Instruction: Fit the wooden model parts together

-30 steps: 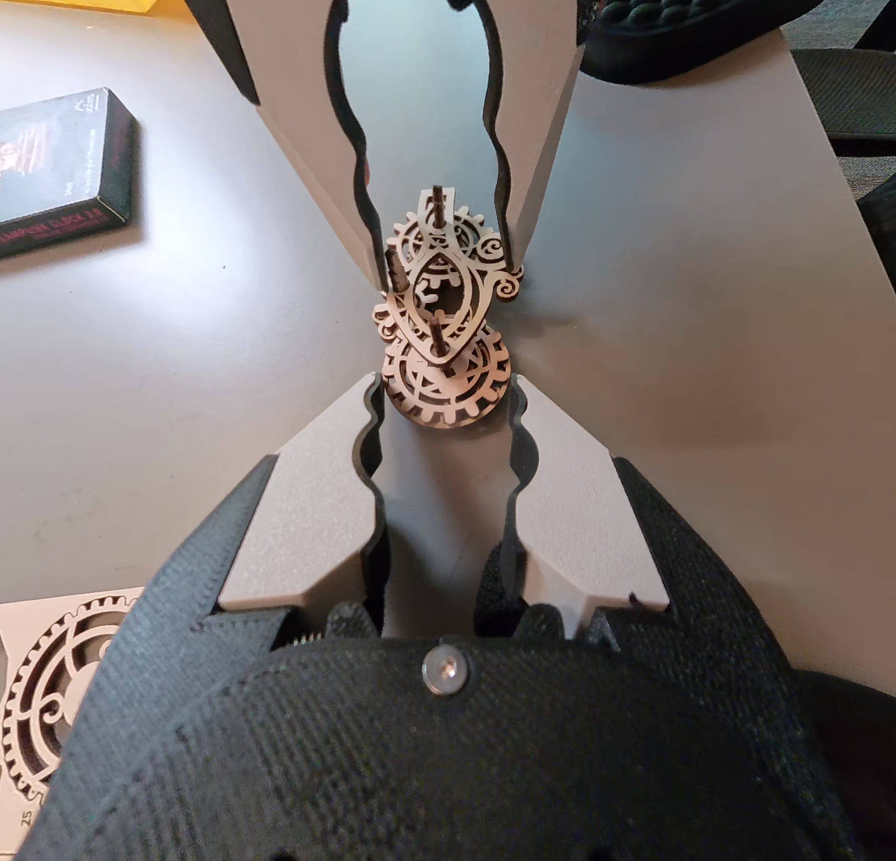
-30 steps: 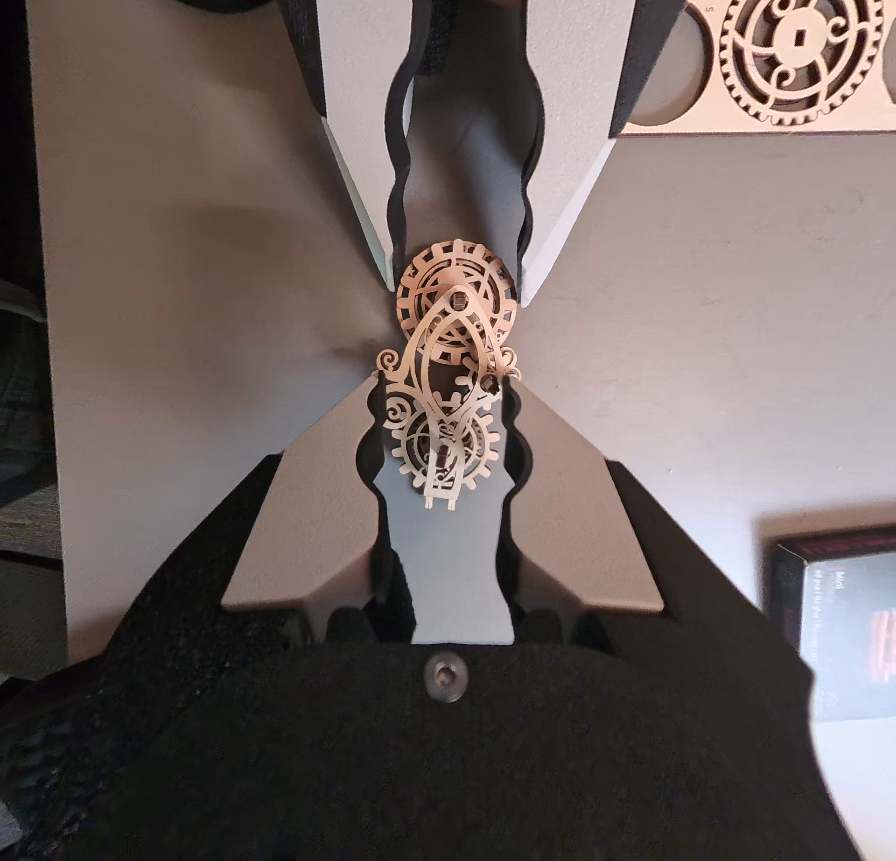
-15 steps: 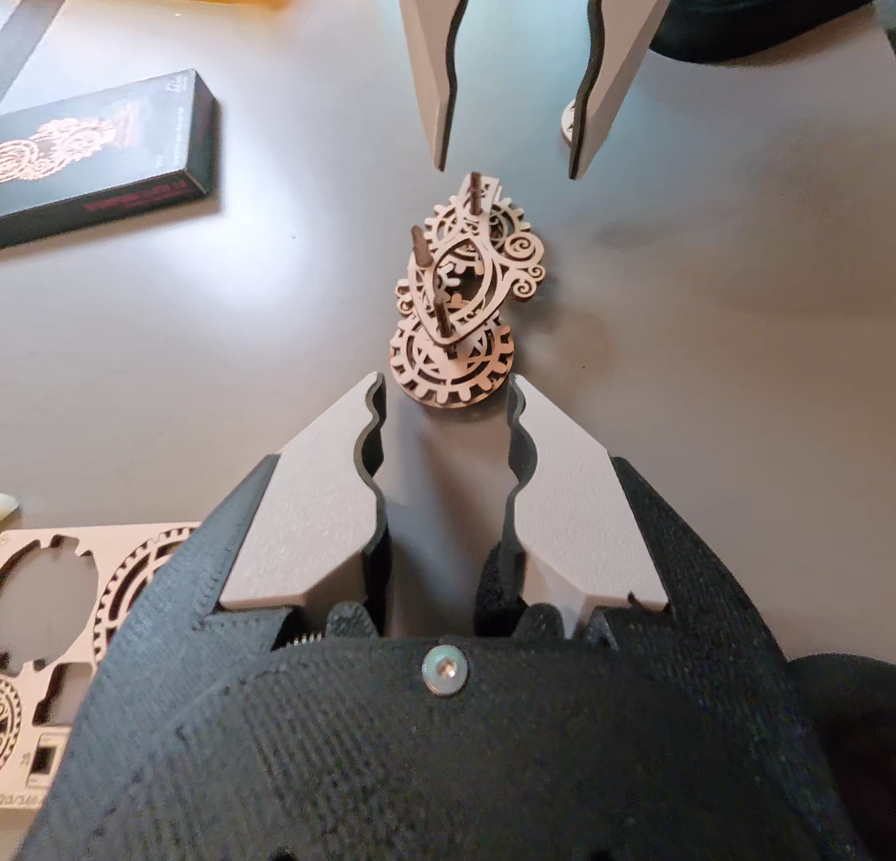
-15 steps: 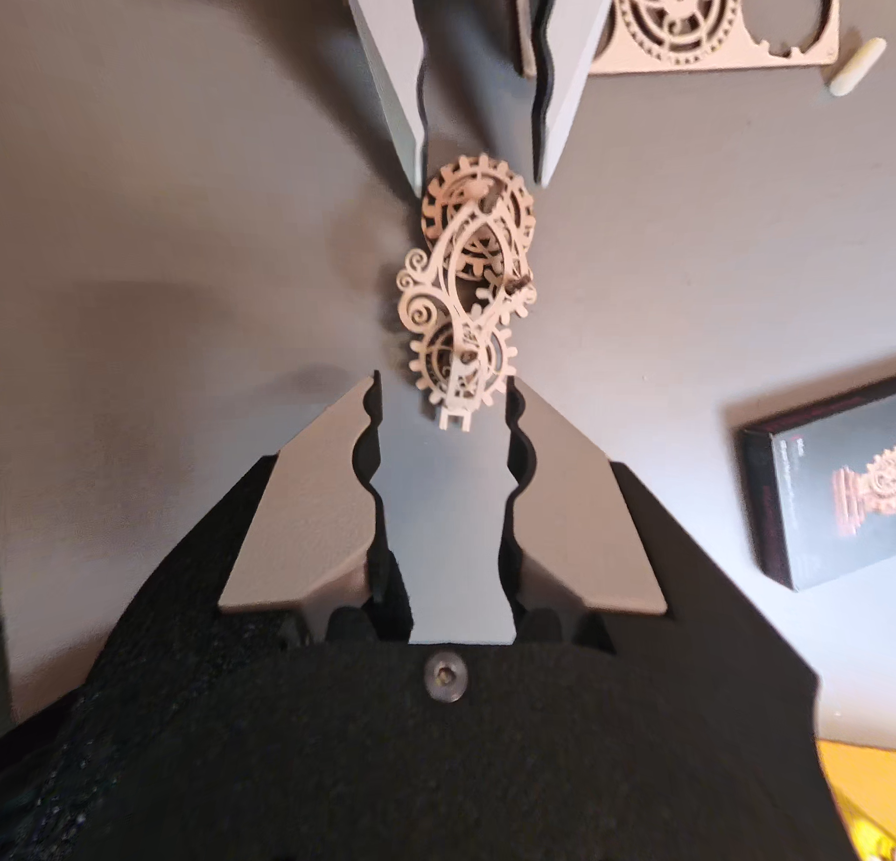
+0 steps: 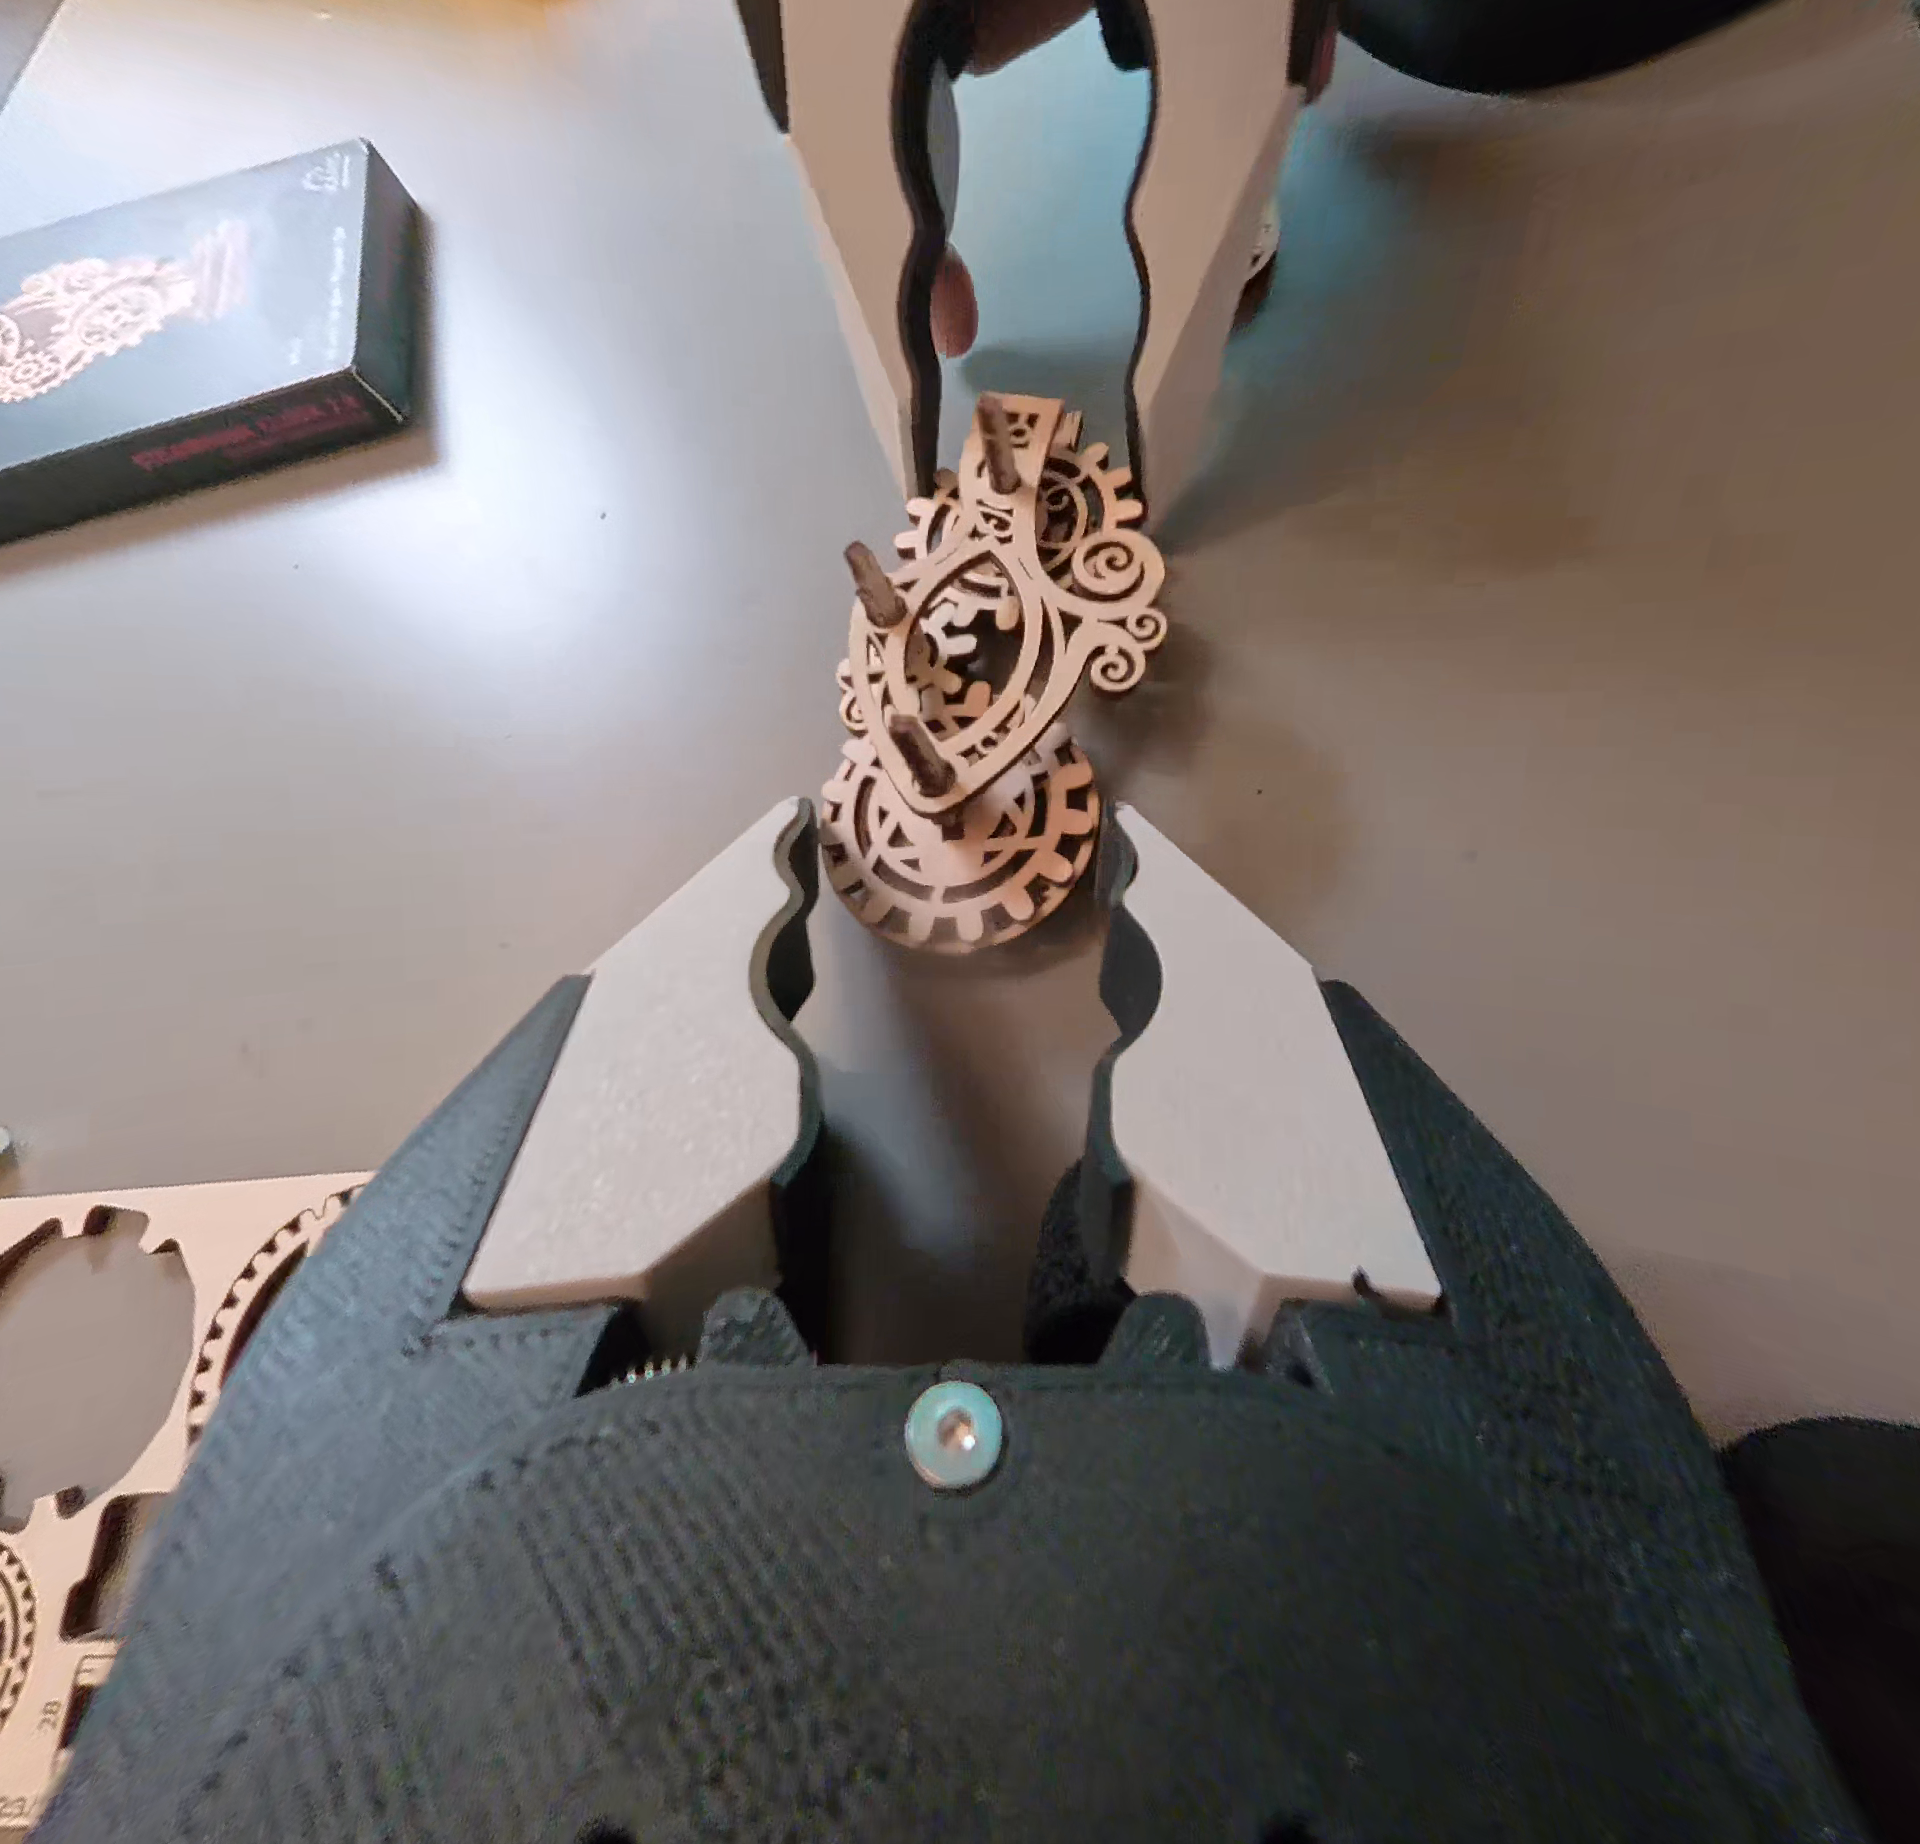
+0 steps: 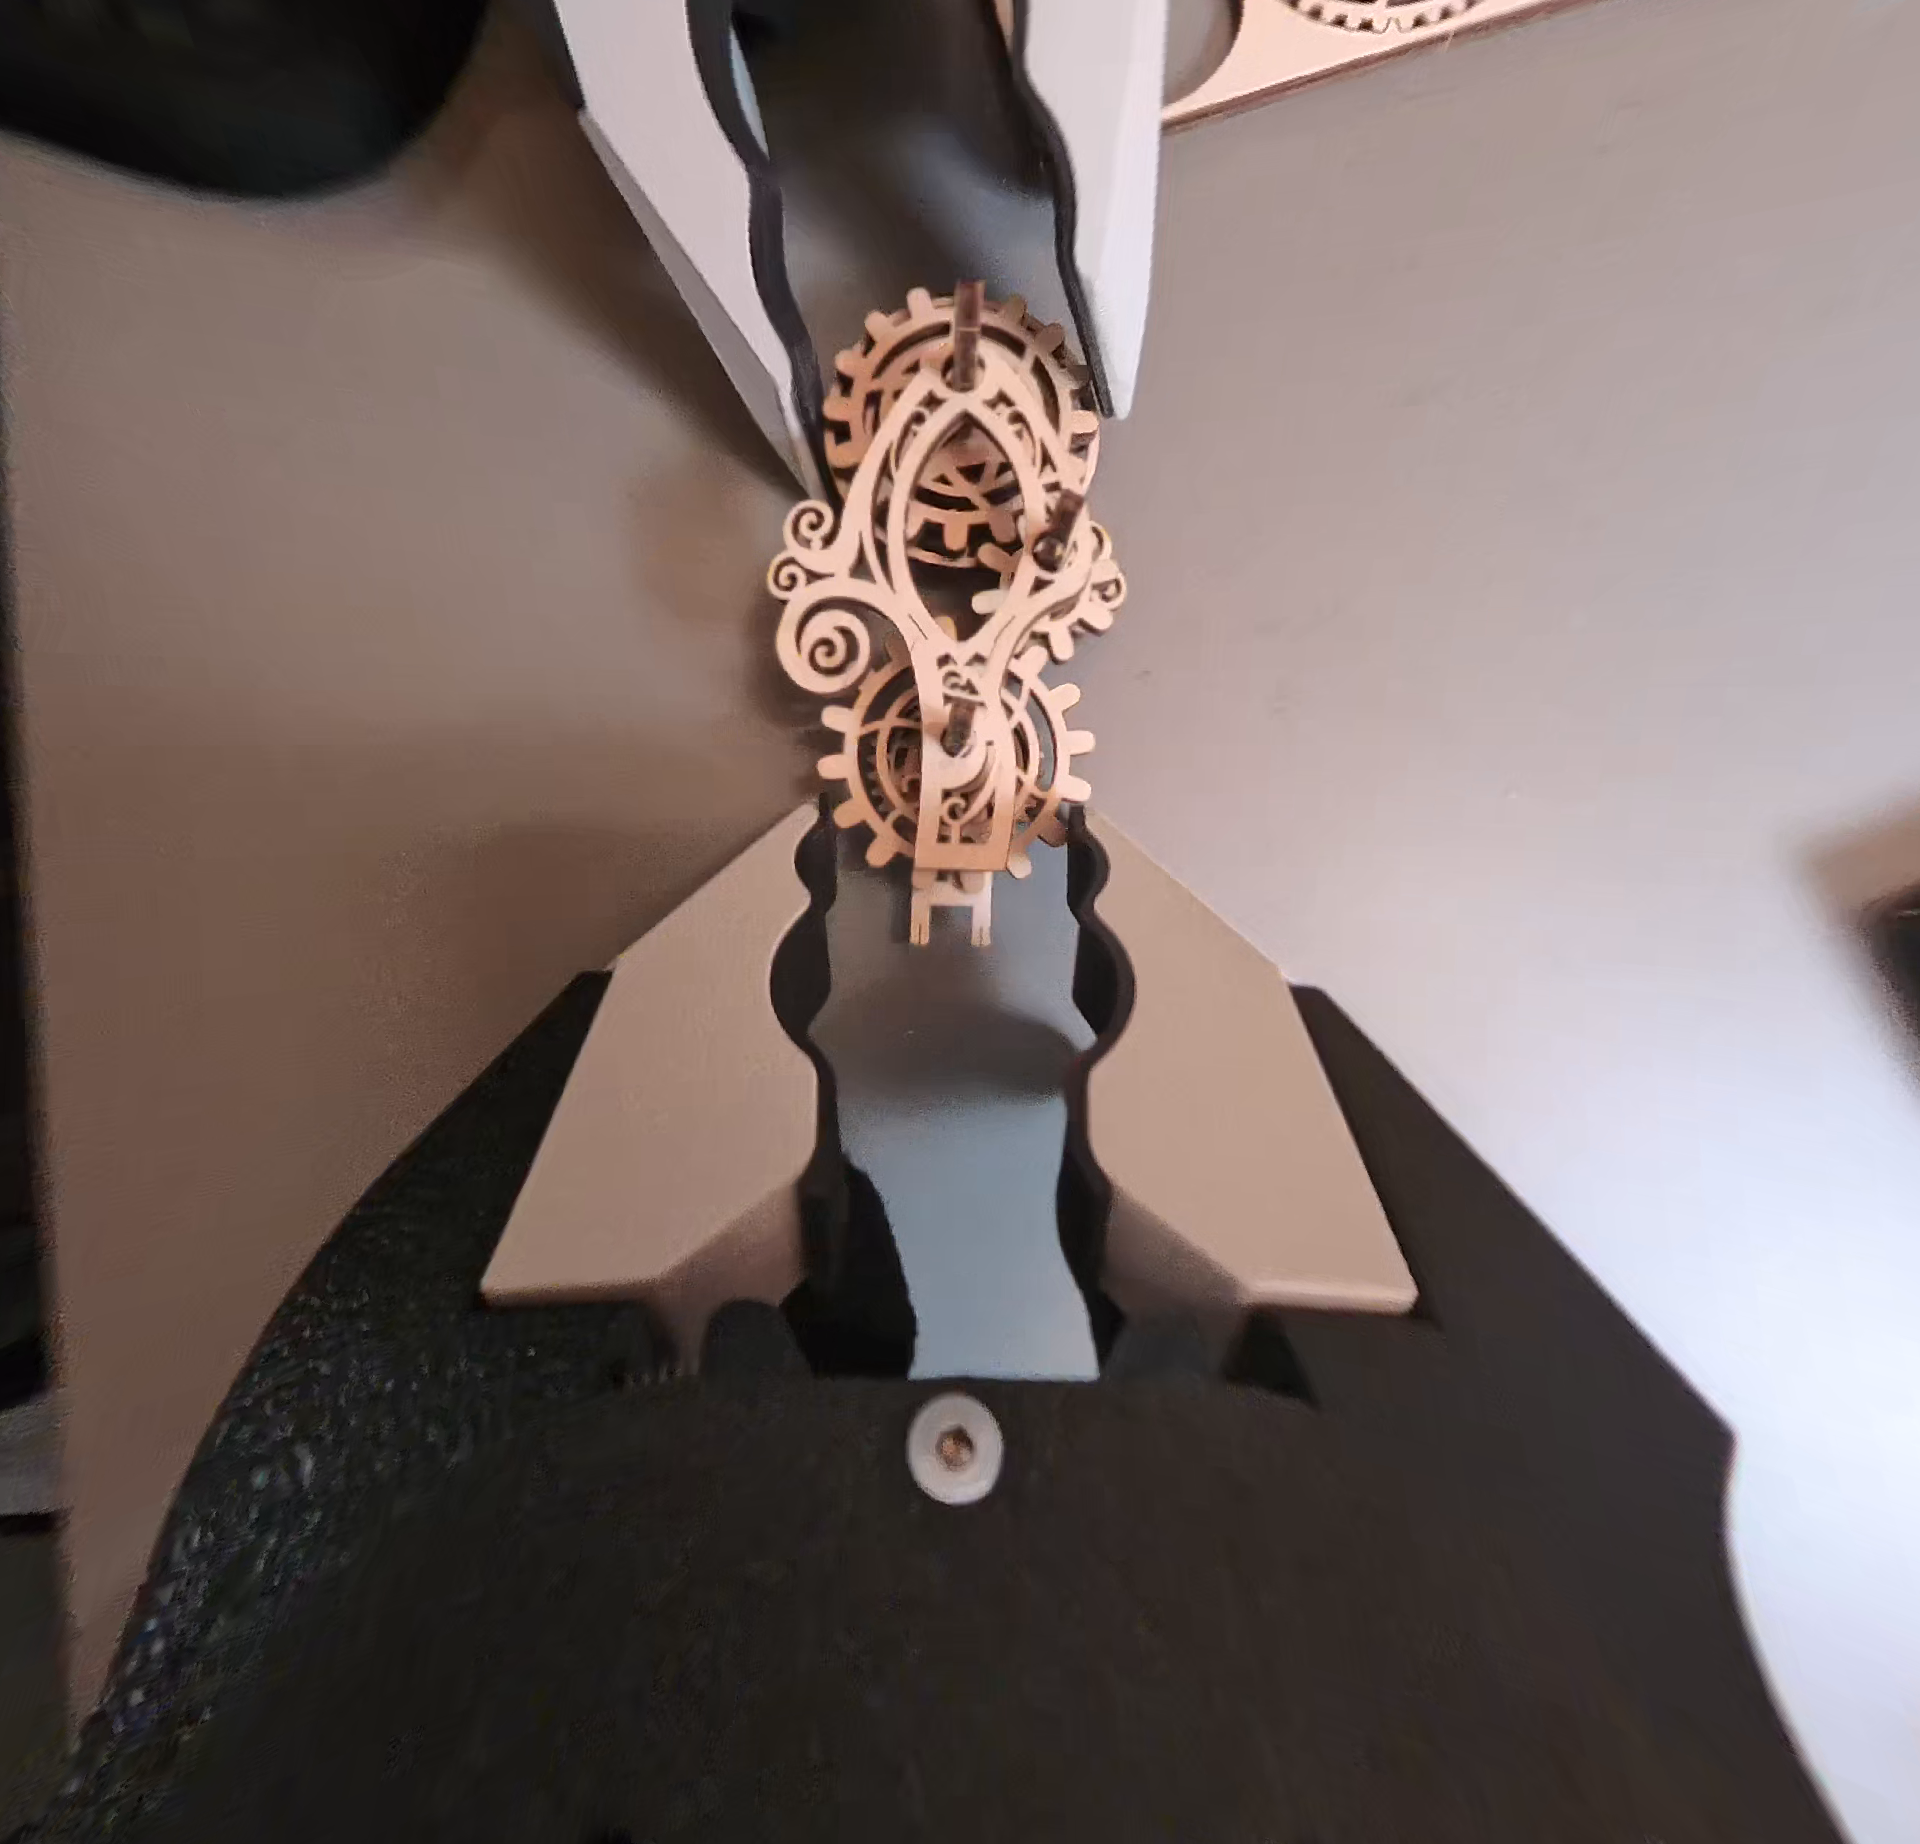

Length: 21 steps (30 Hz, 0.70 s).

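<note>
Left wrist view. Wooden gear assembly (image 5: 987, 682): scrolled frame plate over three gears, three dark pegs upstanding, laid flat on the grey table (image 5: 1558, 755), well in from its edges. Left gripper (image 5: 961, 838): fingers apart, tips set either side of the nearest large gear (image 5: 961, 864), nothing clamped. Right gripper (image 5: 1029, 464): opposite, fingers apart, tips bracketing the far gear. Half a second earlier the right gripper was raised clear of the assembly; it is now lowered back to the far end. Black box (image 5: 197, 329) toward the far left edge; cut-out wooden sheet (image 5: 125, 1316) at the near left.

Right wrist view. Assembly (image 6: 945, 599) recorded between both grippers; right gripper (image 6: 951, 838) open about the small gear (image 6: 951, 766), left gripper (image 6: 956, 423) open about the large one. Both tips are closer than before. Judgement: a two-ended grasp or press is being prepared; the frame seems not fully seated.
</note>
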Each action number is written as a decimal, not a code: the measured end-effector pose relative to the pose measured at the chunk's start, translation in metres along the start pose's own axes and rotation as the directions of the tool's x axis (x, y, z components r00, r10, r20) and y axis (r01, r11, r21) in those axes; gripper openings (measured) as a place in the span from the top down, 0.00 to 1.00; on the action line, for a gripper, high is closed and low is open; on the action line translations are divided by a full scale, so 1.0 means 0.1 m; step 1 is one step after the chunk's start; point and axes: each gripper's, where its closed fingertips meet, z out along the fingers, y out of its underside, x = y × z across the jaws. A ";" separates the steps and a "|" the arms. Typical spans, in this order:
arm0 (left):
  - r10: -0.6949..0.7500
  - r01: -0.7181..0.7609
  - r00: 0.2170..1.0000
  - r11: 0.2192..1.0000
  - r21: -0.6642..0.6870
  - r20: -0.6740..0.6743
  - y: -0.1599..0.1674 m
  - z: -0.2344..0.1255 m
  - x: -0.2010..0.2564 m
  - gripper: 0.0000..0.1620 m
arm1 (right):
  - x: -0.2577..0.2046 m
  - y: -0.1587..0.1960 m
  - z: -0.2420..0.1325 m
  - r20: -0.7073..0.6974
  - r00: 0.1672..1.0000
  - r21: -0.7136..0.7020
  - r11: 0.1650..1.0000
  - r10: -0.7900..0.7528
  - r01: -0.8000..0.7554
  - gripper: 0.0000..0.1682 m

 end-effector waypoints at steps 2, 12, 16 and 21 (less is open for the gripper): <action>-0.015 0.015 1.000 1.000 -0.001 -0.014 0.01 -0.01 0.01 0.68 | -0.02 -0.04 -0.03 0.088 0.993 0.036 0.996 0.083 -0.086 0.74; -0.290 0.310 0.928 0.949 0.052 -0.235 -0.07 -0.16 0.06 0.68 | -0.07 -0.21 -0.12 0.337 0.902 0.096 0.943 0.271 -0.319 0.73; -0.381 0.411 0.880 0.910 0.052 -0.285 -0.11 -0.20 0.05 0.68 | -0.08 -0.22 -0.13 0.225 0.963 0.142 0.973 0.150 -0.184 0.68; -0.406 0.437 0.869 0.898 0.052 -0.283 -0.11 -0.20 0.04 0.68 | -0.14 -0.16 -0.14 -0.043 0.996 0.101 0.992 -0.076 0.080 0.65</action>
